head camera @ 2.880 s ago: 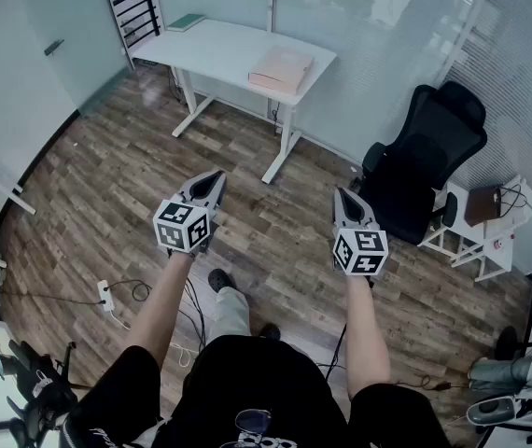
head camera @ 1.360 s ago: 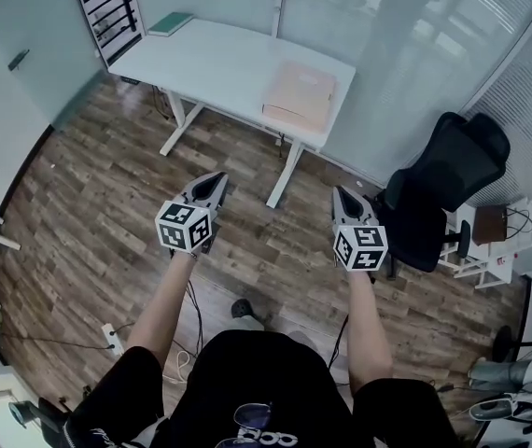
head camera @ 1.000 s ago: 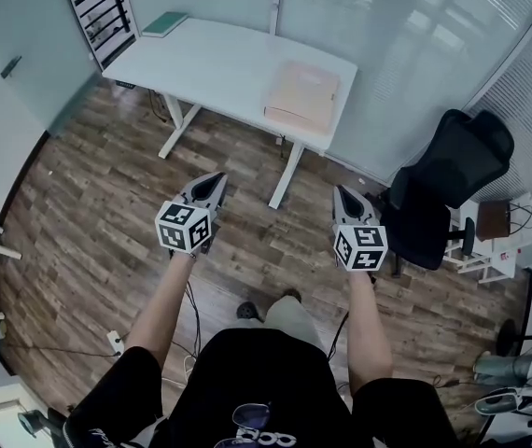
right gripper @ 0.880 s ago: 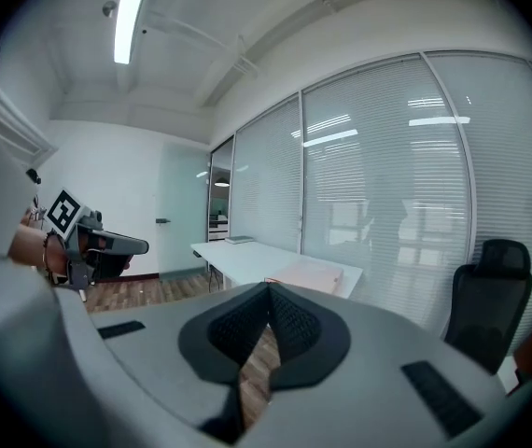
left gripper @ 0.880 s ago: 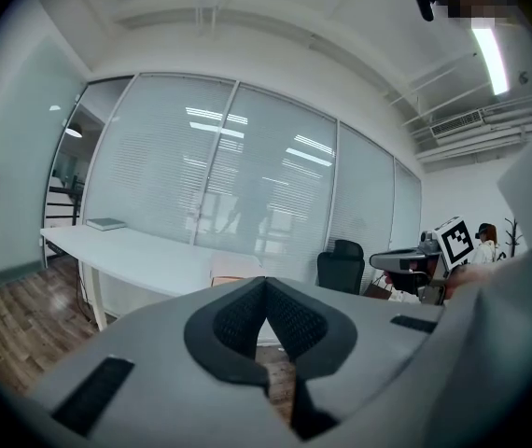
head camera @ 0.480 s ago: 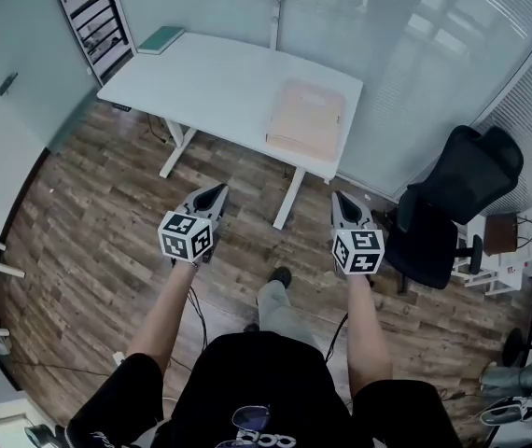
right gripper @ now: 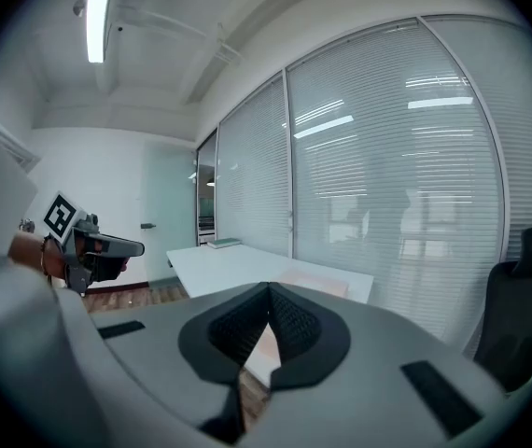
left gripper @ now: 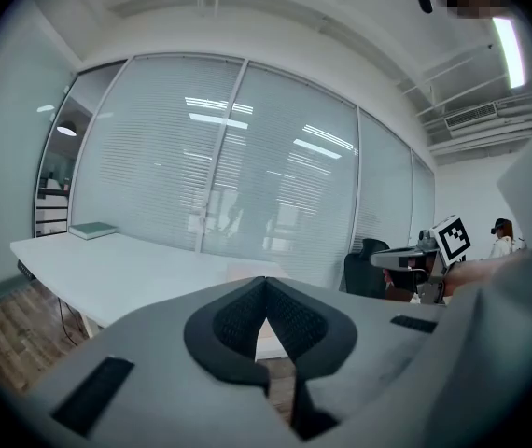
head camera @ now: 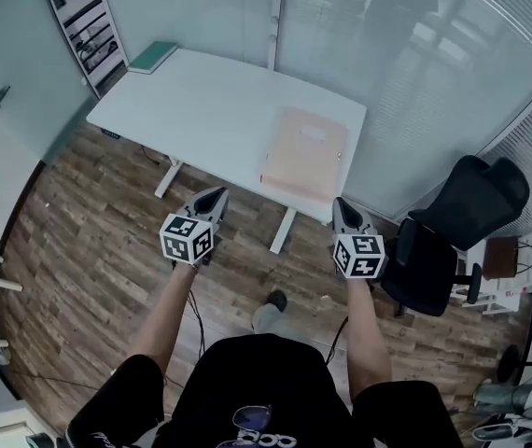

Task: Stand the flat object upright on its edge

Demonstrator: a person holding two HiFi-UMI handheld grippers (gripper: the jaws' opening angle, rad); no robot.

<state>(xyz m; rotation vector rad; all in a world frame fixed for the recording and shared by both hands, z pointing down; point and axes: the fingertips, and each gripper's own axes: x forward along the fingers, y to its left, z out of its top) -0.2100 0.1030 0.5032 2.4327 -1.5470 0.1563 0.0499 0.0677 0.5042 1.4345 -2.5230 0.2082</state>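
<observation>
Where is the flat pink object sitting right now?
In the head view, the flat pink object lies flat on the white table's right end, just ahead of the right gripper, far from the green book.

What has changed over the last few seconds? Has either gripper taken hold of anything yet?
The person has walked toward the white desk, which is now closer, just ahead of both grippers. The black office chair has drifted off to the right. Nothing was taken hold of or let go. Unchanged: the left gripper and right gripper stay shut, empty and side by side, and the pink flat object still lies flat on the desk.
</observation>
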